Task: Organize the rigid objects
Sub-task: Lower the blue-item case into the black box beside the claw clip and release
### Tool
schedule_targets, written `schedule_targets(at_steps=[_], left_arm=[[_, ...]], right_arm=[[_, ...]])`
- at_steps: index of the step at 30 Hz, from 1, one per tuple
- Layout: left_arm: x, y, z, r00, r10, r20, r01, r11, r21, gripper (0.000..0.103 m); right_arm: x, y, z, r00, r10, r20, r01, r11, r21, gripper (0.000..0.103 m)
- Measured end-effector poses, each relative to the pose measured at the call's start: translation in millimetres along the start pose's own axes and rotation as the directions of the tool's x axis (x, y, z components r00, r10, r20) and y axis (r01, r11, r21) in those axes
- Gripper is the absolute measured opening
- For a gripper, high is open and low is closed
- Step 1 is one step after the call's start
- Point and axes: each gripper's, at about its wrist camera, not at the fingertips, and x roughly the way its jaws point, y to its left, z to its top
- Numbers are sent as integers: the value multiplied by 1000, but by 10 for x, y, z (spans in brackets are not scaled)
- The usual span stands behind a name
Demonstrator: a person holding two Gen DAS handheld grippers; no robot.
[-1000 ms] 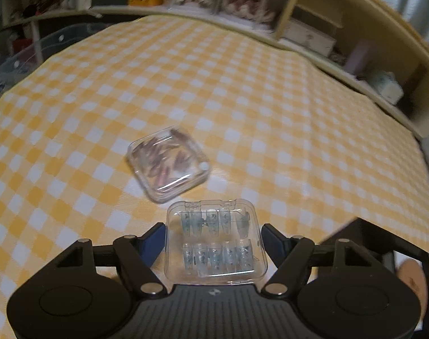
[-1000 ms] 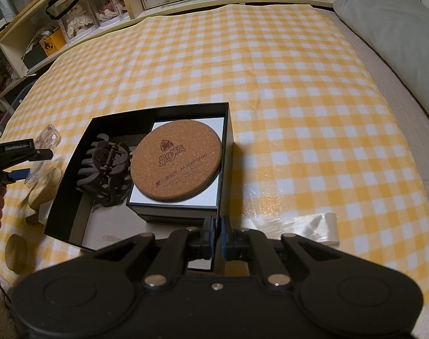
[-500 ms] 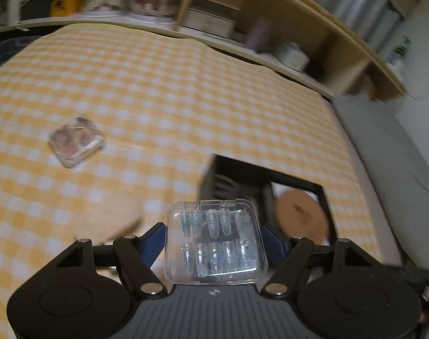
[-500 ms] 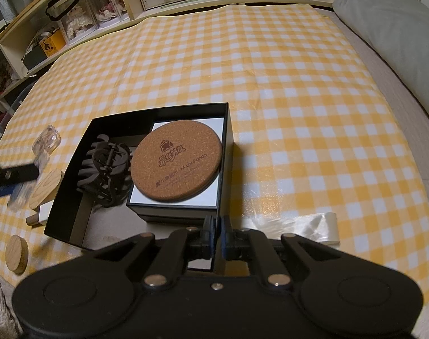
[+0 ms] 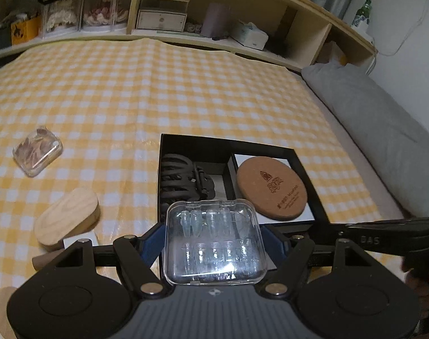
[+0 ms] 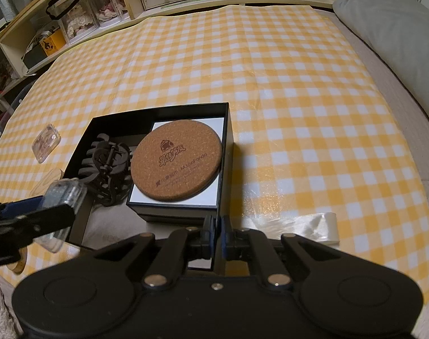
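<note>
My left gripper (image 5: 214,240) is shut on a clear plastic case (image 5: 214,257) of pale blue pieces. It hangs over the near left edge of the open black box (image 5: 228,139), and the right wrist view shows the case (image 6: 63,193) there too. Inside the box lie a black hair claw (image 5: 183,180) and a cork coaster (image 5: 271,188) on a white insert. My right gripper (image 6: 218,226) is shut on the black box's (image 6: 158,110) thin near wall at its right front corner.
A second clear case (image 5: 38,151) of brownish pieces lies on the yellow checked cloth to the left. An oval wooden block (image 5: 66,217) and a wooden disc (image 5: 2,308) lie nearer. A shiny clear roll (image 6: 313,226) sits right of the box, a grey pillow (image 5: 384,130) further right, and shelves behind.
My left gripper has swung right with the clear case, from above the brownish case to the box's near left edge. The right gripper has kept still.
</note>
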Motion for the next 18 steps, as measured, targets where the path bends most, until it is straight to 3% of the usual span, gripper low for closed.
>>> schedule_targets(at_steps=[7,12,18], left_arm=[[99,4,-17,999,5,48,-5,1000,-3,75],[110,29,-15,999,-36,5,36,999,-7,83],[59,21,8,999,-43,-30,44,999,3,81]], right_arm=[[0,2,1,1000,0,0,0,1000,0,6],[0,4,0,1000,0,0,0,1000,0,6],[-1,5,1,1000,0,1,0,1000,0,5]])
